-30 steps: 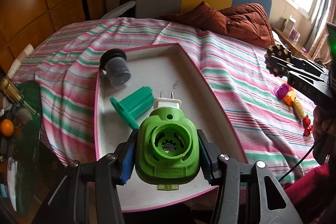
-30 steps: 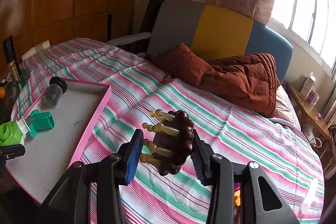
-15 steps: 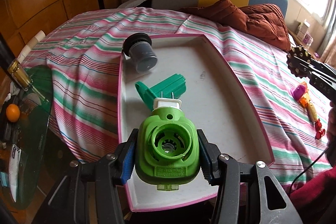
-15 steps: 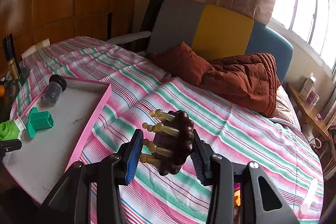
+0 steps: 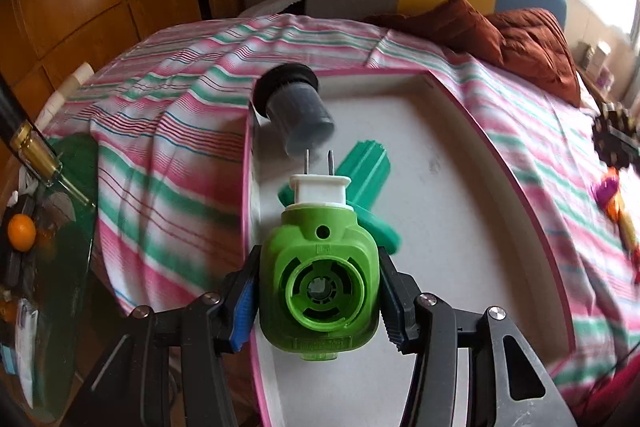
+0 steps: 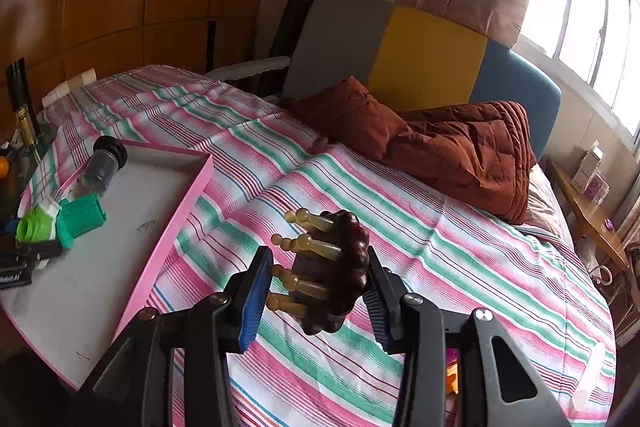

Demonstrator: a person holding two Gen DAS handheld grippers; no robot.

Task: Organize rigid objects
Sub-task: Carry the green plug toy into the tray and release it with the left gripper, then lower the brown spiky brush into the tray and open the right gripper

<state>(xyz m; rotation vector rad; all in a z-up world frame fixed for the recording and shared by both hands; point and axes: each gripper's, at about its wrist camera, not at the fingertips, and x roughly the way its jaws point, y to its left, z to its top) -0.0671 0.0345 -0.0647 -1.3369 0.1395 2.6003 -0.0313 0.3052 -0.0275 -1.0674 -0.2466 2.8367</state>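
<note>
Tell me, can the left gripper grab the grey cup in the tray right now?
Probably not yet. The left gripper is already shut on the green plug, so its jaws are full. The grey cup lies in the tray just beyond the plug's prongs, with nothing covering it.

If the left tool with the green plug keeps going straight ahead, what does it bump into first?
Probably the teal ribbed piece lying in the pink tray: the light green plug-in device in the left tool points its prongs just beside it. Depth is hard to judge.
</note>
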